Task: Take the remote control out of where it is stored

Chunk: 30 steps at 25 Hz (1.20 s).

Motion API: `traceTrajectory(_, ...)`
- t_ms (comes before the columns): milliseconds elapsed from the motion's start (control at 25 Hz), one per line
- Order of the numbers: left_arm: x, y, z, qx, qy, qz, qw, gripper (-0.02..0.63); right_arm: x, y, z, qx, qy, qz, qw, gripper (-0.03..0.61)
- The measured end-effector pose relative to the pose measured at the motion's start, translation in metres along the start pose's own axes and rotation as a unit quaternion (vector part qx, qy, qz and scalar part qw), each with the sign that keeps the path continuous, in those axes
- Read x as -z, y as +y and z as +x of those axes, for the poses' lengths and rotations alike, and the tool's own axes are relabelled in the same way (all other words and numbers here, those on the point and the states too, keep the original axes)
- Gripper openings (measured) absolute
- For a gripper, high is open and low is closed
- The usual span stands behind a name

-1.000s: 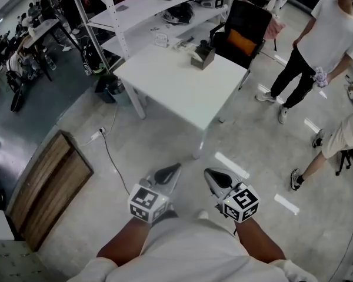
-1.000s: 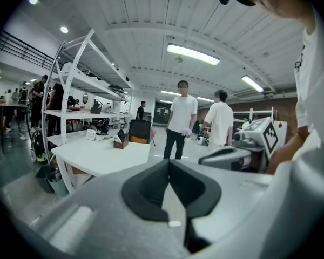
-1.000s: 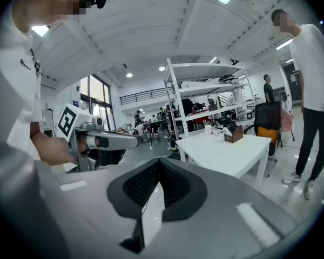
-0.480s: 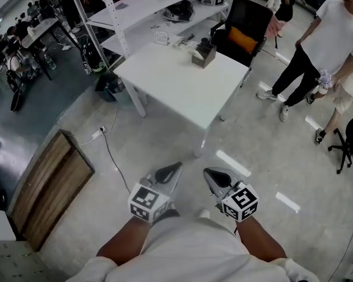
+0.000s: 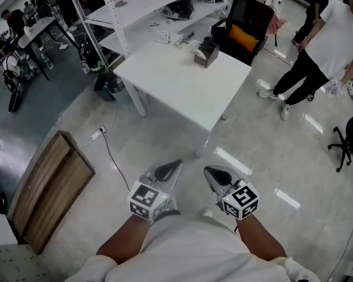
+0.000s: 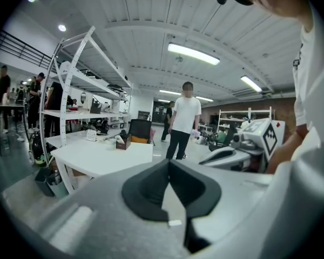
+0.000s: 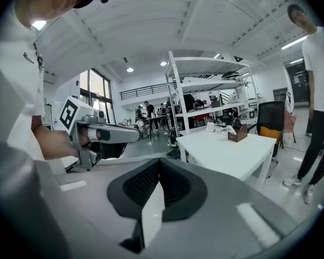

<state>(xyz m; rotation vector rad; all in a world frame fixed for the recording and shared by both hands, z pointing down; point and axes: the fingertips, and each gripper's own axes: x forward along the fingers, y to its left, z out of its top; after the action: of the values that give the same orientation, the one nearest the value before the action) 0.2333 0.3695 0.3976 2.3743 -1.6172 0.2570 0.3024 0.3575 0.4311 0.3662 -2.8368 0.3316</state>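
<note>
Head view: left claw [image 5: 175, 167] and right claw [image 5: 208, 172] low by the person's waist over the floor [image 5: 135, 157], both clenched, empty. Farther off, a white worktop [image 5: 176, 90]. Brown holder box [image 5: 206, 56] sits at its far edge with dark items sticking out; remote control not distinguishable among them. Black chair [image 5: 250, 16] behind.

We can read no words or numbers anywhere. Near the bottom of the head view, the cube [image 5: 147, 201] on the left gripper [image 5: 169, 170] and the cube [image 5: 241, 200] on the right gripper [image 5: 215, 175] carry only black-and-white square patterns. At the upper left of the right gripper view, a small print [image 7: 28, 58] on a white shirt [image 7: 16, 90] is too small for us to read.
</note>
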Motion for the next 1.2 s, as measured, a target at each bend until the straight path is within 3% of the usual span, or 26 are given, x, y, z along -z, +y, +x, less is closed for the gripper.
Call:
traceTrajectory(600, -0.002, 0.083, -0.011, 0.029, -0.006, 0.000, 0.9996, 0.002, -0.017, -0.002, 0.076, 0.039, -0.002, 0.022, 0.999, 0.006)
traceTrajectory(880, 0.010, 0.112, -0.016, 0.058, 0.018, 0.010, 0.9981, 0.002, -0.024, 0.001, 0.109, 0.059, -0.009, 0.037, 0.998, 0.006)
traceTrajectory(1200, 0.017, 0.142, -0.021, 0.051, 0.020, 0.003, 0.9985, 0.002, -0.029, 0.001, 0.136, 0.057, -0.002, 0.039, 0.998, 0.006)
